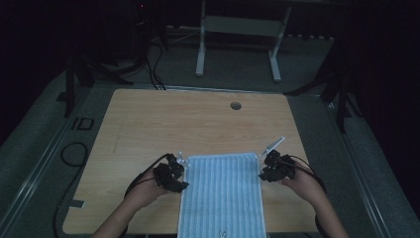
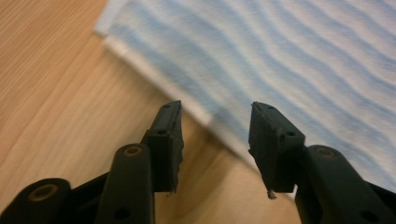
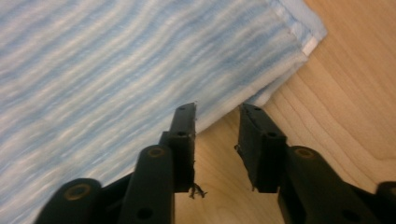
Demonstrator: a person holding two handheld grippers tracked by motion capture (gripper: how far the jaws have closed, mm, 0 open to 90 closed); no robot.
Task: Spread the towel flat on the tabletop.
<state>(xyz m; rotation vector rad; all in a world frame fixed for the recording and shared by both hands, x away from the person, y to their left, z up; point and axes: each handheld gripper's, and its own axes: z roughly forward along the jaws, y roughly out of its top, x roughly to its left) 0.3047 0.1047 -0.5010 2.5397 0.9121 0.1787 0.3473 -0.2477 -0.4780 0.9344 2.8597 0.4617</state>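
A blue-and-white striped towel [image 1: 223,193] lies flat on the wooden table [image 1: 198,119], running from mid-table to the near edge. My left gripper [image 1: 182,177] sits at the towel's left edge near its far corner. Its jaws stand open just short of the towel's white hem [image 2: 154,77], nothing between them [image 2: 215,128]. My right gripper [image 1: 261,169] is at the towel's right edge near the far right corner. It is open too [image 3: 217,123], its left jaw tip over the towel's edge [image 3: 243,100], the right jaw over bare wood.
A round cable hole [image 1: 236,105] is in the table's far part. A white desk frame [image 1: 237,34] stands on the floor beyond the table. Black cables [image 1: 74,153] lie on the floor at the left. The room is dark.
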